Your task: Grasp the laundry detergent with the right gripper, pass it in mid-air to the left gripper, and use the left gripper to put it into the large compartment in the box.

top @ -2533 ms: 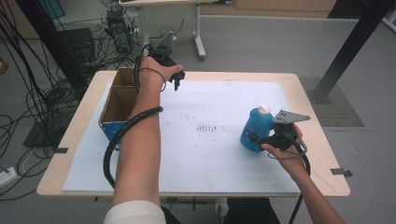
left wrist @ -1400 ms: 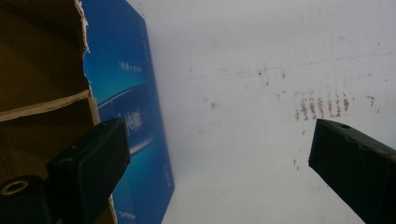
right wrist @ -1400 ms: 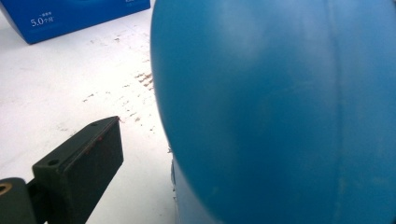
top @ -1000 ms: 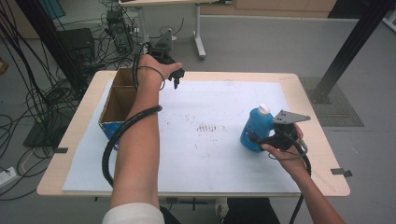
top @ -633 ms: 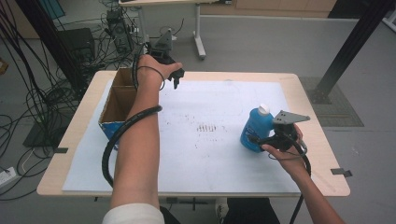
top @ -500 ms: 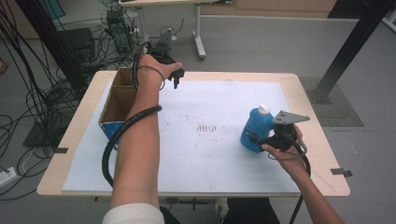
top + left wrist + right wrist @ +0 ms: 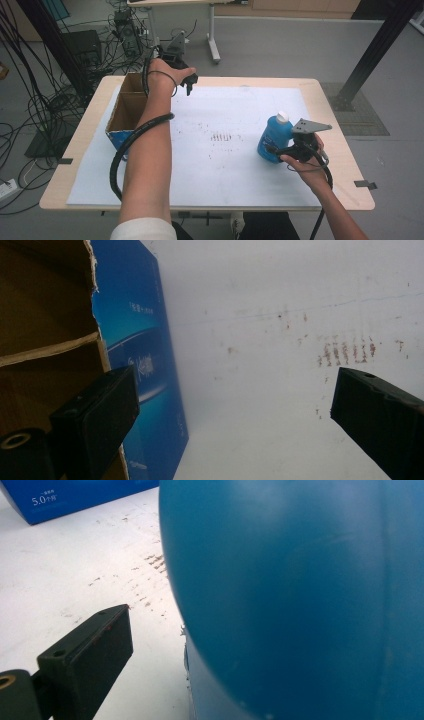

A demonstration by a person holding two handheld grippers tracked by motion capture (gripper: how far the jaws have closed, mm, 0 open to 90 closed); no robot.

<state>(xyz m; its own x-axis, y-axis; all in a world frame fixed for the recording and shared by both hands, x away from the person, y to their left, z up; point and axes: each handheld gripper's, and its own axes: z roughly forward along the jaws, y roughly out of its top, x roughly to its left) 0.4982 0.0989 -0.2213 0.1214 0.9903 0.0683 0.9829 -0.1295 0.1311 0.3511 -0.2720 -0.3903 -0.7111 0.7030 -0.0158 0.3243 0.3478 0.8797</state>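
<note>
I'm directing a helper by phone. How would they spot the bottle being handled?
Find the white sheet covering the wooden table. On its right side, against the right claw, stands a rounded blue plastic bottle. Its white cap and upright shape set it apart from the open blue cardboard box at the left.

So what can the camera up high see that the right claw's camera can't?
From up high: the person's left forearm, the left claw by the far end of the open brown cardboard box, the bottle's white cap and the wooden table edge. From the right claw camera: its own black jaw, standing clear of the bottle, and the white "5.0" print on the box's blue side. Shared: the blue plastic bottle and the white sheet with reddish-brown smudges.
</note>
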